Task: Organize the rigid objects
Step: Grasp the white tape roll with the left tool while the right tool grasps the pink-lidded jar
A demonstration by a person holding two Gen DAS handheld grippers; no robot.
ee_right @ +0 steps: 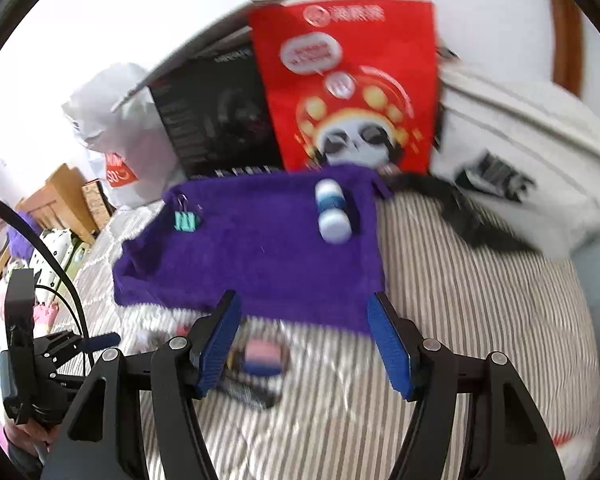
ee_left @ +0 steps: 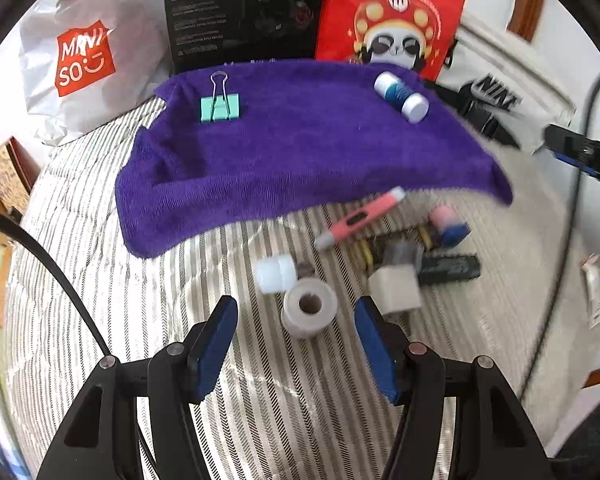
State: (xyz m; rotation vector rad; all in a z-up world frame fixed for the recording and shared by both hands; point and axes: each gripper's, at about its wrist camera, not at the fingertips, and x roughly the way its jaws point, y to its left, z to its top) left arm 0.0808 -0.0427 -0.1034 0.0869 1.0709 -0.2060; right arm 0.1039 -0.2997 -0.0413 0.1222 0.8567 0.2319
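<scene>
both claws spread wide, holding nothing. left gripper (ee_left: pixel 296 336) sits over the tape roll (ee_left: pixel 309 307), prob to move it onto the purple towel (ee_left: pixel 300 152) w/ the binder clip (ee_left: pixel 219 107).

1. The right gripper (ee_right: pixel 304 344) is seen from behind with its blue-padded fingers (ee_right: pixel 220 344) spread wide apart, nothing held between them.
2. A purple towel (ee_right: pixel 260 256) is spread on the striped bedding (ee_right: pixel 480 300), just beyond the fingertips.
3. A teal binder clip (ee_right: pixel 186 221) is spotted near the towel's far left corner, and a white-and-blue bottle (ee_right: pixel 332 212) lies on its side toward the far right, well apart from the clip.
4. A blurred pink-and-blue object (ee_right: pixel 262 358) is glimpsed low between the fingers, on the bedding.
5. At the back, a red panda bag (ee_right: pixel 348 88), a black box (ee_right: pixel 216 120) and a white shopping bag (ee_right: pixel 116 140) are propped upright.
6. The left gripper (ee_right: pixel 100 340) is caught at the lower left edge.
</scene>
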